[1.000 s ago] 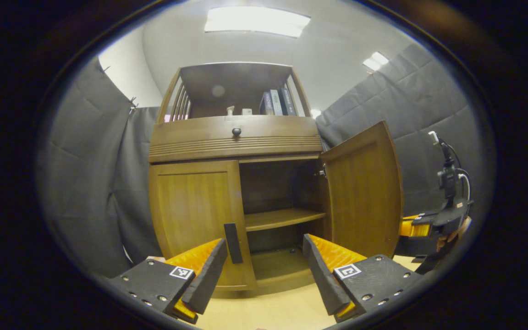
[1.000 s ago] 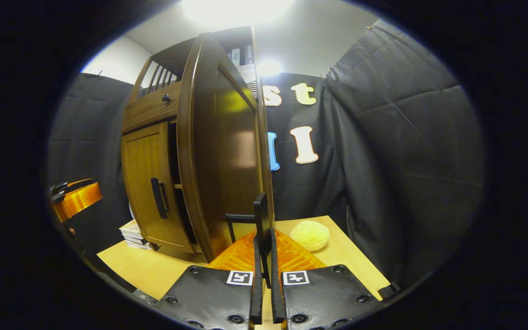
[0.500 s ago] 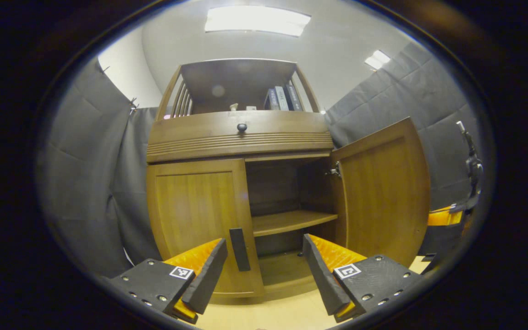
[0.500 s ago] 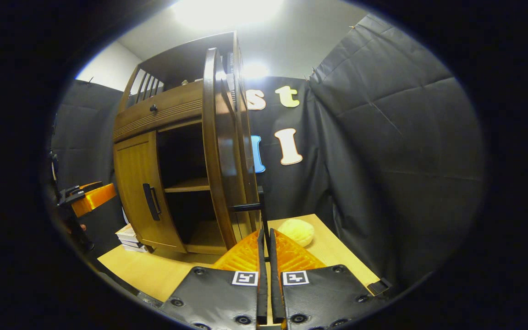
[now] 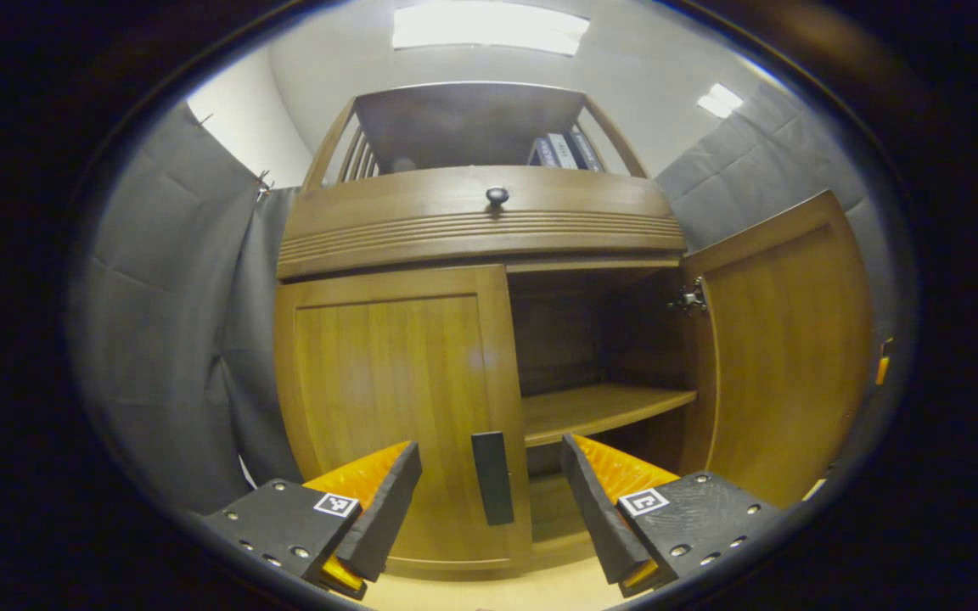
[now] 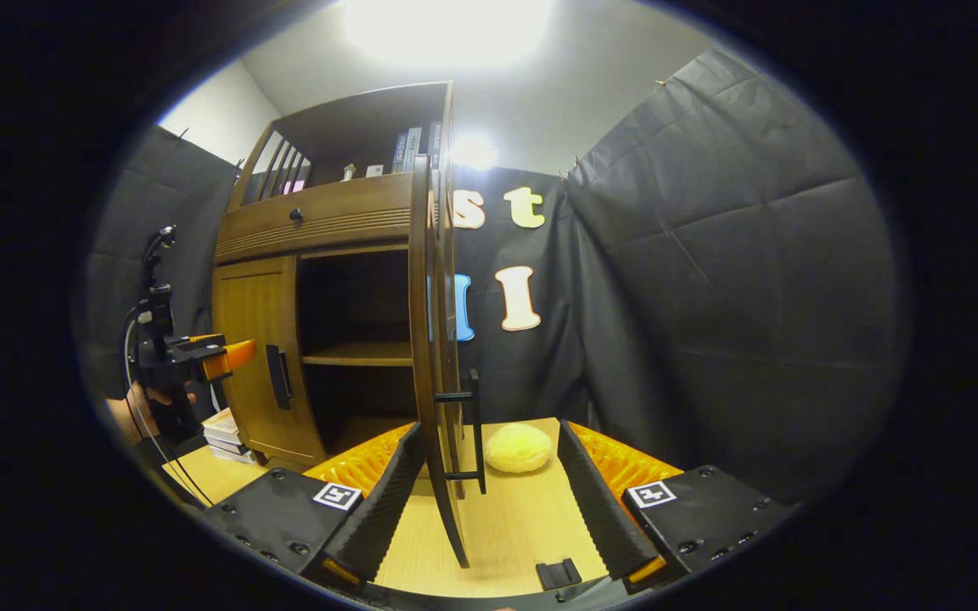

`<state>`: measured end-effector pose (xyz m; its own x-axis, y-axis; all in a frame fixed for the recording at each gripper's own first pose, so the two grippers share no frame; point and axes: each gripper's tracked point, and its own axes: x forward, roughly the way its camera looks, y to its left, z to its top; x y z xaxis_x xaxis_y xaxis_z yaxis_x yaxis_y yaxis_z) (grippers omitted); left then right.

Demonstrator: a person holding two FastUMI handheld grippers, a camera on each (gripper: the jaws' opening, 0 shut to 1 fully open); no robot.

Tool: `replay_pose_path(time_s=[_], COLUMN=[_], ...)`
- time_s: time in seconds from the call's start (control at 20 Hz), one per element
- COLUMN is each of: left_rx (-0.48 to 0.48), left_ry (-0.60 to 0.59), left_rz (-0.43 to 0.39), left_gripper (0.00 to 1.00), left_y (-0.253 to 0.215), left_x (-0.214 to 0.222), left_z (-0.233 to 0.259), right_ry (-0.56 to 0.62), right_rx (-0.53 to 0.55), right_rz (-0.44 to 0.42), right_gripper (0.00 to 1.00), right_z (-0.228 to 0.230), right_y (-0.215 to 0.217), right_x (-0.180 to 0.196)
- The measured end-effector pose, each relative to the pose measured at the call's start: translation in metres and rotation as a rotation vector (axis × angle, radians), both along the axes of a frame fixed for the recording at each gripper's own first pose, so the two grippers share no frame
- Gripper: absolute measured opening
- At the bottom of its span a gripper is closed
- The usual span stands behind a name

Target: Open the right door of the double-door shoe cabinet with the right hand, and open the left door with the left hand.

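Observation:
The wooden shoe cabinet (image 5: pixel 480 225) stands close in front. Its left door (image 5: pixel 387 382) is closed. That door's black handle (image 5: pixel 492 478) lies in line between the spread fingers of my left gripper (image 5: pixel 489 458), which is open and touches nothing. The right door (image 5: pixel 782 356) is swung wide open, baring the inner shelf (image 5: pixel 599 407). In the right gripper view this door (image 6: pixel 425 339) stands edge-on, with its black handle (image 6: pixel 474 433) between the fingers of my open right gripper (image 6: pixel 489 437). The left gripper (image 6: pixel 200 356) hovers before the left door (image 6: pixel 255 356).
A yellow round soft thing (image 6: pixel 517 447) lies on the light wooden floor (image 6: pixel 506 526) right of the cabinet. A stack of books (image 6: pixel 222 428) sits at the cabinet's left foot. A hand (image 6: pixel 128 416) holds the left gripper. Black cloth walls enclose the booth.
My right gripper has opened and let go of the right door's handle after swinging the door wide. My left gripper has come closer to the left door's handle.

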<state>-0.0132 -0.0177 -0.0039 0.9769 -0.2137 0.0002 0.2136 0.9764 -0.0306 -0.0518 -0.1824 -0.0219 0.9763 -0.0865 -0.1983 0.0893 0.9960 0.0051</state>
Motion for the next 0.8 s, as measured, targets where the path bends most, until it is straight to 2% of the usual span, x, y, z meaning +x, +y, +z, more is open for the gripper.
replay_pose_path(time_s=[0.05,0.25,0.5,0.75,0.8], left_rx=[-0.009,-0.031,-0.007,-0.032,-0.027], left_ry=[0.004,0.027,0.074,0.141,0.141], left_rz=[0.003,0.019,0.002,-0.024,-0.019], left_gripper=[0.95,0.95,0.96,0.96,0.92], left_y=[0.001,0.003,0.002,-0.005,-0.005], left_x=[0.004,0.013,0.012,0.009,0.013], left_z=[-0.001,-0.009,-0.019,-0.029,-0.029], right_ry=[-0.005,-0.002,0.014,0.017,0.021], right_rx=[-0.002,-0.021,-0.006,-0.011,-0.015], right_rz=[-0.003,-0.028,-0.058,-0.069,-0.069], right_gripper=[0.94,0.94,0.94,0.94,0.94], right_z=[0.003,0.004,0.002,0.0,-0.001], right_y=[0.001,-0.004,-0.012,-0.013,-0.013], right_x=[-0.002,-0.01,-0.01,-0.011,-0.012])
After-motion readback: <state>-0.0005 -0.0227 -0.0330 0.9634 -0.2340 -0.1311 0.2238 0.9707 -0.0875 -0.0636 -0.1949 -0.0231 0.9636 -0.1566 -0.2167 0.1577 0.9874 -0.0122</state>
